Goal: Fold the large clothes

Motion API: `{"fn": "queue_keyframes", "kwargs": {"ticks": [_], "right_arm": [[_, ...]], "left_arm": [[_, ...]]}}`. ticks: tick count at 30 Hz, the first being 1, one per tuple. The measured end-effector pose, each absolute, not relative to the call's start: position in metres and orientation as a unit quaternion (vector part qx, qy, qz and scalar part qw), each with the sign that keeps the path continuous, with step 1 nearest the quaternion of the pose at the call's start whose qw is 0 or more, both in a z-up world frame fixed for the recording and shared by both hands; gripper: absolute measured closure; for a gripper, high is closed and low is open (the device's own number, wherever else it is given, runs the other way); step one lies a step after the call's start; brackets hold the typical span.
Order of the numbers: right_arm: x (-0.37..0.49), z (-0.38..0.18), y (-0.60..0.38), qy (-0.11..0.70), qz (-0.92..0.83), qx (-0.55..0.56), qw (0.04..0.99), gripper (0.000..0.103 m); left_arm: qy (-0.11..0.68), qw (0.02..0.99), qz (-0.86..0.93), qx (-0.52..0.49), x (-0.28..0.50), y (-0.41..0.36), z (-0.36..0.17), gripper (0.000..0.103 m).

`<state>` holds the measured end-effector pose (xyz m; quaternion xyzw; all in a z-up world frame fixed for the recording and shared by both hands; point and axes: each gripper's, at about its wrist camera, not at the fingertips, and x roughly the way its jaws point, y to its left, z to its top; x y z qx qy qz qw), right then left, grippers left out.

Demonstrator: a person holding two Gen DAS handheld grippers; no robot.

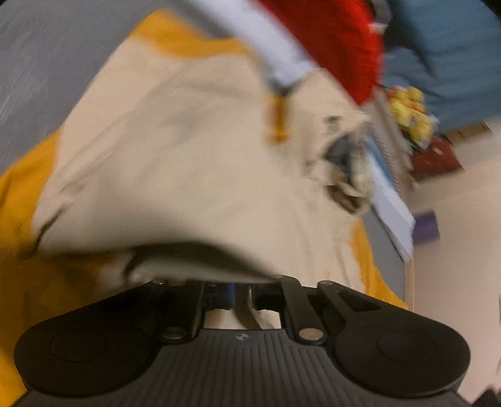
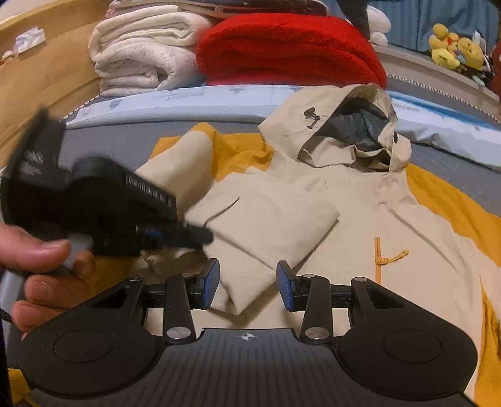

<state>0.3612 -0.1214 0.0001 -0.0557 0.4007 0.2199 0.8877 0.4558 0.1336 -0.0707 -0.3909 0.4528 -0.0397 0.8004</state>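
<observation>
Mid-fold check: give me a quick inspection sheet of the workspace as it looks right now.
Surface: grey mattress with a yellow sheet under the work.
Job's things: beige jacket lying flat, hood up top, one sleeve folded across the chest.
Clutter: white blanket, red blanket, yellow plush toys.
Grippers: left hand-held gripper shut on the sleeve; right hand-held gripper open over the sleeve, holding nothing.
Cables: nothing seen.
Surroundings: wooden bed frame, blue curtain.
</observation>
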Motion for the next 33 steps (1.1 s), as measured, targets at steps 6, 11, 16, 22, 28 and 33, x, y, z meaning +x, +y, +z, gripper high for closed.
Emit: {"fn": "queue_keyframes", "kwargs": {"ticks": [6, 11, 16, 22, 28, 33], "right_arm": [[0.36, 0.0, -0.118, 0.391, 0.218, -0.082, 0.89, 0.054], [0.364, -0.003, -0.121, 0.394, 0.188, -0.09, 0.895, 0.054], [0.367, -0.001, -0.128, 0.389, 0.169, -0.081, 0.902, 0.087], [0.381, 0.026, -0.179, 0.337, 0.08, 0.037, 0.937, 0.099], [0.385, 0.035, -0.242, 0.283, -0.053, 0.149, 0.946, 0.099], [0.4, 0.0, -0.281, 0.366, -0.148, 0.223, 0.891, 0.087]], "left_arm": [[0.387, 0.831, -0.191, -0.352, 0.453, 0.103, -0.025, 0.099], [0.39, 0.829, -0.257, -0.306, 0.444, 0.075, -0.016, 0.099], [0.408, 0.819, -0.281, -0.29, 0.439, 0.072, -0.018, 0.095], [0.331, 0.863, -0.224, -0.309, 0.438, 0.115, 0.007, 0.095], [0.329, 0.911, -0.098, -0.227, 0.441, 0.145, 0.017, 0.08], [0.46, 0.88, 0.009, -0.121, 0.459, 0.145, -0.024, 0.075]]}}
